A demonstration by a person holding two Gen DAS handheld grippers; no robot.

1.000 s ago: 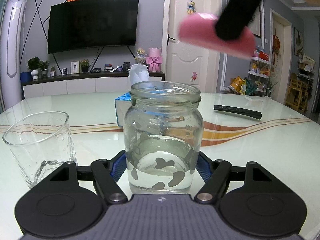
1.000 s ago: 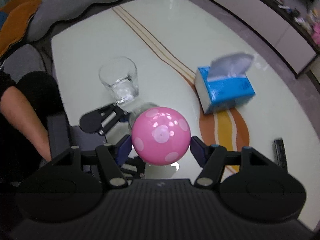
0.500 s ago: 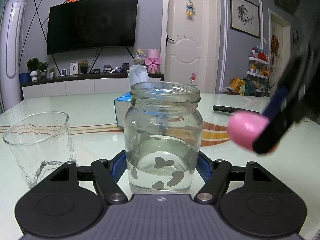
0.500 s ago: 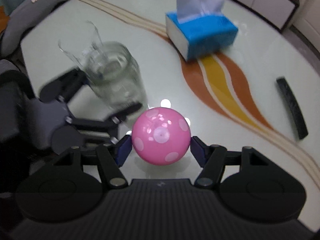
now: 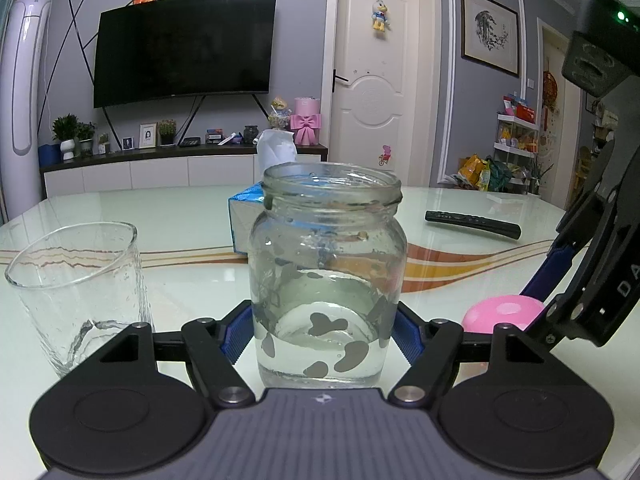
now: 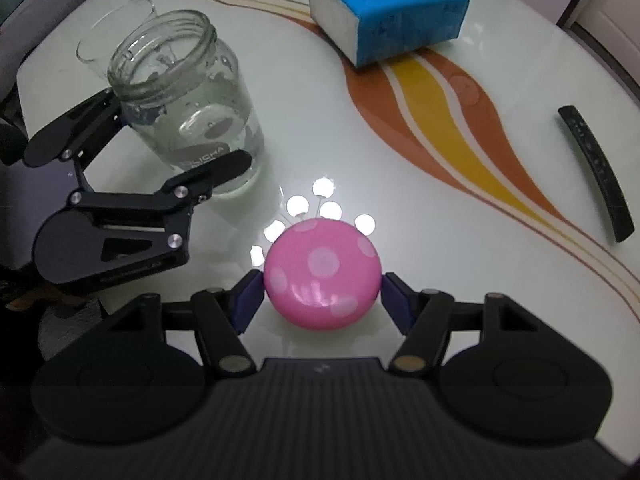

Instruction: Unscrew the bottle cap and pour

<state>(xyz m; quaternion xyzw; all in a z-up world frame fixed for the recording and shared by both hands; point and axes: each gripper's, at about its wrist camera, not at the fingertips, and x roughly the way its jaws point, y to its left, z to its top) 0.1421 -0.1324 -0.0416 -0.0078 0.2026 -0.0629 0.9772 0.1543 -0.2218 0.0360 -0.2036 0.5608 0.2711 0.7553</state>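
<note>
Glass (image 5: 82, 288) stands empty at the far left of the bench (image 6: 400, 152), just beside the open jar (image 5: 326, 280), which holds some clear water and sits upright on the bench. My left tool (image 5: 322, 334) is clamped on the jar's lower body. To the right, my right tool (image 6: 322, 300) has its blue pads against the sides of the pink spotted cap (image 6: 322, 276), which is down at the bench surface. Tissue box (image 6: 386, 16) and remote (image 6: 598, 172) lie beyond.
</note>
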